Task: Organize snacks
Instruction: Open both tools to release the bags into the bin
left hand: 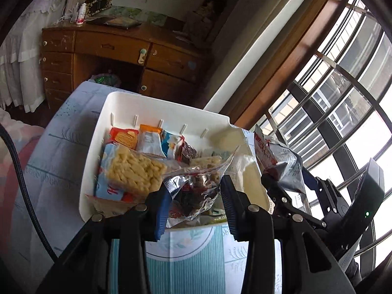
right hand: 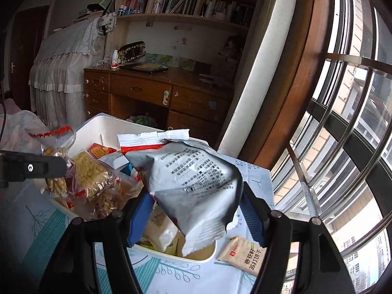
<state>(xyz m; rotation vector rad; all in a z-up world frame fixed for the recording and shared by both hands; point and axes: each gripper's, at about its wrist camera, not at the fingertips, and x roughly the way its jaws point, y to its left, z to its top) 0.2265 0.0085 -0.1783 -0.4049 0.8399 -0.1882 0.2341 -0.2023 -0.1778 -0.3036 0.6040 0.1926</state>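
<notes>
I am holding a snack in each gripper above the white plastic bin, which is sitting on the patterned blue tablecloth and is already crowded with packets. My left gripper is pinched nearly closed on a clear crinkly packet of dark snacks. My right gripper is clamped, jaws fairly wide, on the puffy grey foil bag, squeezing its lower half.

As I judge it, I am in the middle of carrying both packets to the bin, and neither is set down yet. The next move calls for lowering each one into a free gap. The near right corner of the bin looks barest, so I should be placing the bulky foil bag there and tucking the thin clear packet beside the yellow puffed-rice bar without knocking the standing packets along the far wall.

My right-wrist view is showing a tan cracker sachet lying on the cloth just outside the bin, not yet sorted; the left-wrist view does not show it. The left-wrist view is showing the upright row of small packets against the far wall, mostly hidden behind the foil bag in the other view.
</notes>
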